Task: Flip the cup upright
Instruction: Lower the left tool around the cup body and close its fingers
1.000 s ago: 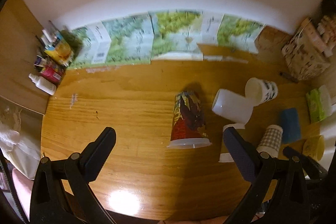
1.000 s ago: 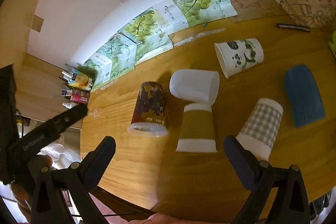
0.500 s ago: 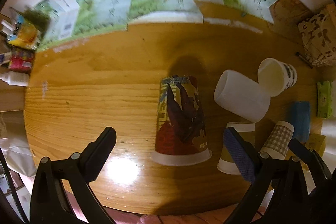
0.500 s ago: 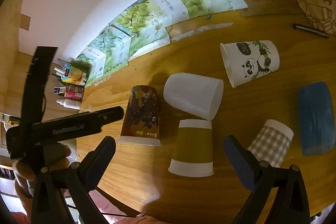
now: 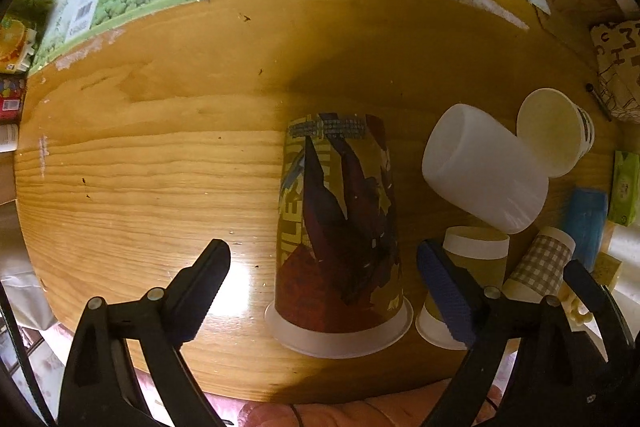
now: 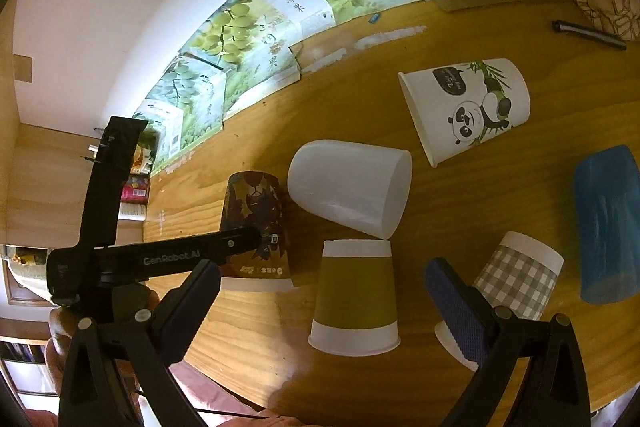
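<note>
A dark red and gold printed cup [image 5: 340,227] stands upside down on the wooden table [image 5: 160,155], rim down near the front edge. My left gripper [image 5: 322,267] is open, its fingers on either side of the cup's lower half, not touching it. The cup also shows in the right wrist view [image 6: 256,223], partly behind the left gripper's body [image 6: 160,259]. My right gripper [image 6: 322,291] is open and empty, with an upside-down olive cup [image 6: 356,299] between its fingers, untouched.
A white plastic cup [image 6: 352,195] and a panda cup [image 6: 464,107] lie on their sides. A checked cup [image 6: 516,287] stands upside down at the right, a blue cup [image 6: 608,223] lies beyond it. Grape-print boxes [image 6: 248,39] line the wall. A pen [image 6: 588,35] lies far right.
My left gripper has moved forward and down, so the printed cup now sits between its open fingers. My right gripper has edged closer to the olive cup.
</note>
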The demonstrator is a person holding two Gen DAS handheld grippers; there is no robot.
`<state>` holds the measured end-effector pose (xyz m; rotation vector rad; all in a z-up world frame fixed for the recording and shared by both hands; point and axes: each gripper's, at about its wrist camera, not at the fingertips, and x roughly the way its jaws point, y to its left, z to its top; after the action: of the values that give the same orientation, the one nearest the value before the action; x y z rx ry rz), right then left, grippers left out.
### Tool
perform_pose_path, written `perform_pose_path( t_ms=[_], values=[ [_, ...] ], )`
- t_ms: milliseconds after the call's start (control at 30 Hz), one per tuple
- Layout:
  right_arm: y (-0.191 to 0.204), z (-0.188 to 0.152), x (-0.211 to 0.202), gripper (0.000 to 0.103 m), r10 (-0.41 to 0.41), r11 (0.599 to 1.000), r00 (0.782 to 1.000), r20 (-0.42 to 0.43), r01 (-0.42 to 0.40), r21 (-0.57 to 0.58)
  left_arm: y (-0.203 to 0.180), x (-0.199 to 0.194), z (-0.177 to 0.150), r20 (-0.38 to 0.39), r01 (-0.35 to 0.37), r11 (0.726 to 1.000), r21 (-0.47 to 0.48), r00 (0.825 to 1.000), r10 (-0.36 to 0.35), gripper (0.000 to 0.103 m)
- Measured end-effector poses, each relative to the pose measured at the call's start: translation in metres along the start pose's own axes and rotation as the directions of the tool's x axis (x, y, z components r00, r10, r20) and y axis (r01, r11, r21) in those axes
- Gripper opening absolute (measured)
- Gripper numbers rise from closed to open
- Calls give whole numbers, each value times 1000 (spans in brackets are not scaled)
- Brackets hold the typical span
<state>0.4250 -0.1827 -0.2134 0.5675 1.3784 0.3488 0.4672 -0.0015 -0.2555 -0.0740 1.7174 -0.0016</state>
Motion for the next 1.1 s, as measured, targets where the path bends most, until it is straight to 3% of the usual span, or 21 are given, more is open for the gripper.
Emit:
perform_pose_path(
  t_ms=[367,500,833,1100],
  values=[
    [2,0,4,103,-5,1000,1000,-15,5,2,9,23,13,-34,9,1000,-13,999,-9,88],
    [1,0,5,103,-7,1000,1000,-23,8,7,10,33,15,-54,23,1000,-17,998,-24,76],
    [2,-1,6,103,-10,1000,999,-35,10,5,11,33,16,-21,20,1000,4,1000,-20,76],
    [3,-3,3,103,-8,1000,1000,-29,8,-9,5,31,11,12,-14,997,79,1000,13,75]
  ],
)
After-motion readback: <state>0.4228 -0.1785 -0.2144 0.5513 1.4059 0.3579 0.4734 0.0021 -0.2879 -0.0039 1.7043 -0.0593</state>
